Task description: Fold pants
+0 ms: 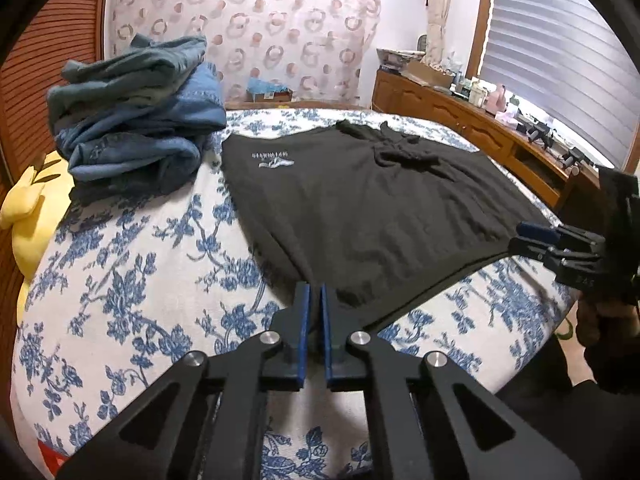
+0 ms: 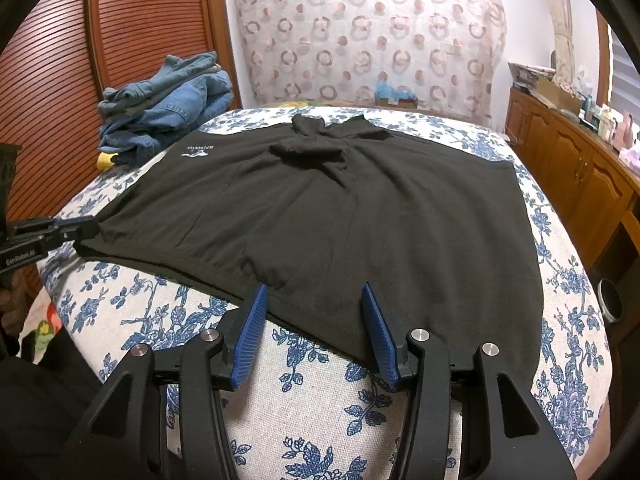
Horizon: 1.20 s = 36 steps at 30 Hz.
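Where soft black pants [image 2: 320, 208] lie, ribbed blue right gripper [image 2: 312, 300] agape

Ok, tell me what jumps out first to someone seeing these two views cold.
The black pants dominate, spread flat across the middle of the blue-flowered bedspread, white logo at the far left corner. The left gripper is nearly shut at the near hem, while the right gripper stands open over that hem further along. At the far left by the wooden headboard sits a heap of blue jeans, with a yellow plush beside it.
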Available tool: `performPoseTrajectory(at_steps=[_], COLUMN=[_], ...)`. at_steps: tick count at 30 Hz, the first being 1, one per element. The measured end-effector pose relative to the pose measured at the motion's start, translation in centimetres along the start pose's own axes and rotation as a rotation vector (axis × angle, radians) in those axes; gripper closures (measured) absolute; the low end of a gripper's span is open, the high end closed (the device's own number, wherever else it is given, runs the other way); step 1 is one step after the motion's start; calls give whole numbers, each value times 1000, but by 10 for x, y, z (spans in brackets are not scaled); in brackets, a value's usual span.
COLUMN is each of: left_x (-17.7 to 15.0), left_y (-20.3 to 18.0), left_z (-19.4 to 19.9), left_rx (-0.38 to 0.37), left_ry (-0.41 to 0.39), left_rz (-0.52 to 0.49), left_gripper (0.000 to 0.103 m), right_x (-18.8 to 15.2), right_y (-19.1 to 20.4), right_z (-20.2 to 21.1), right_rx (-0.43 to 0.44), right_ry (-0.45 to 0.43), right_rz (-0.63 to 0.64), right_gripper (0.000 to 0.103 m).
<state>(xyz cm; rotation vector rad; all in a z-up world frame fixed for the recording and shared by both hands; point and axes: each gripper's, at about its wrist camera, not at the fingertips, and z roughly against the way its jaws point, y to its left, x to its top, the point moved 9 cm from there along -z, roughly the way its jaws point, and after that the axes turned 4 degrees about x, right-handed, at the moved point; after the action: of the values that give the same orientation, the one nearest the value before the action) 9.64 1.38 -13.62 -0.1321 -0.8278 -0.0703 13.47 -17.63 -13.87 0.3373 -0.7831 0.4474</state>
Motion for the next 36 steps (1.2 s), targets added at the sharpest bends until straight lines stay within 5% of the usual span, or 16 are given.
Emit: performPoseTrajectory(at_steps=[19,36], left_x=[34,75], left_y=[-28,-93], left_z=[4,-13], left_rx=[-31,-122], left_ry=[-35,-54], left_rz=[-67,-172], left_gripper=[103,103], right_x=[1,-5], right_y=[-2,-18], right_z=[3,9], right_rx=[26,1], right_ry=[-35,-40], right_rz=[-31,-52], right_gripper=[52,52])
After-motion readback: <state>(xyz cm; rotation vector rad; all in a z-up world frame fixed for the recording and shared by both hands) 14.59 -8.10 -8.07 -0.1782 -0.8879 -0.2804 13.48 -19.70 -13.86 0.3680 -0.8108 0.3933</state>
